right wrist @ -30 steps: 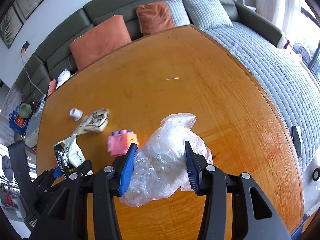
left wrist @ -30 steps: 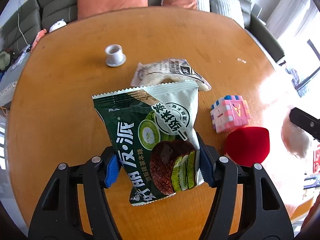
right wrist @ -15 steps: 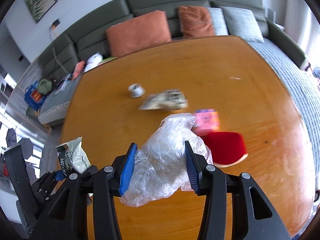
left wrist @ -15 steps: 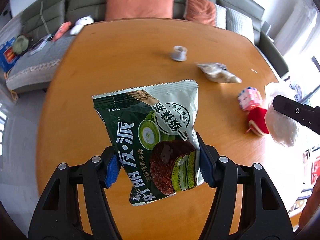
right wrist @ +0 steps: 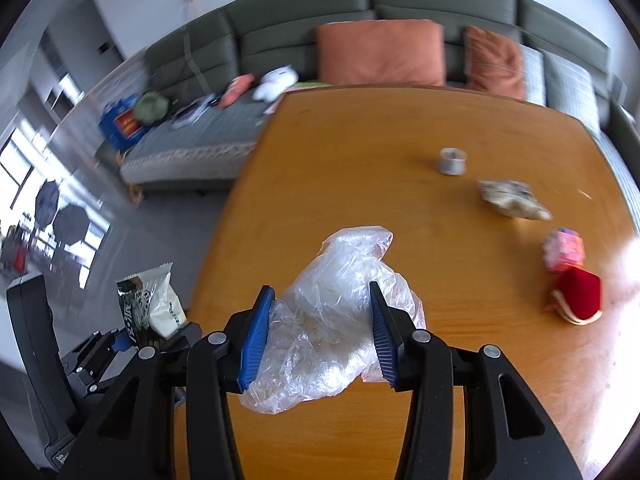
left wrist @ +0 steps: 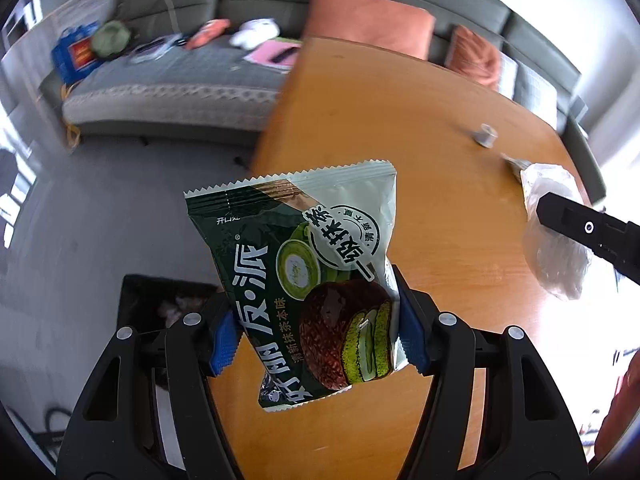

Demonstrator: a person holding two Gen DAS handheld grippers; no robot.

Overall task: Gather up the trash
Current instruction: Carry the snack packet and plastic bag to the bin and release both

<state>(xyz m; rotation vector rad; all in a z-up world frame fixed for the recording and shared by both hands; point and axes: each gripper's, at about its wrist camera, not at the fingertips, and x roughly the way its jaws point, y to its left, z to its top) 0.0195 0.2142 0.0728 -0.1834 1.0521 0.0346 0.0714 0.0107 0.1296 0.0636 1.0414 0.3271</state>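
My left gripper (left wrist: 316, 340) is shut on a green and white snack wrapper (left wrist: 308, 268), held in the air over the left edge of the wooden table (left wrist: 400, 152). Below it on the floor lies a dark bin (left wrist: 160, 300) with scraps inside. My right gripper (right wrist: 320, 336) is shut on a crumpled clear plastic bag (right wrist: 340, 308), above the table near its left edge. In the right wrist view the snack wrapper (right wrist: 148, 304) and left gripper show at the lower left. A crumpled paper wrapper (right wrist: 512, 198) lies on the table further right.
On the table stand a small white spool (right wrist: 452, 160), a pink cube toy (right wrist: 564, 248) and a red pouch (right wrist: 576, 296). A grey sofa (right wrist: 360, 12) with orange cushions wraps the far side, its left seat strewn with items. Grey floor lies left of the table.
Both grippers have swept left across the table with their loads still gripped. The floor, the bin and the sofa's left end have come into view; the toys have slid to the right.
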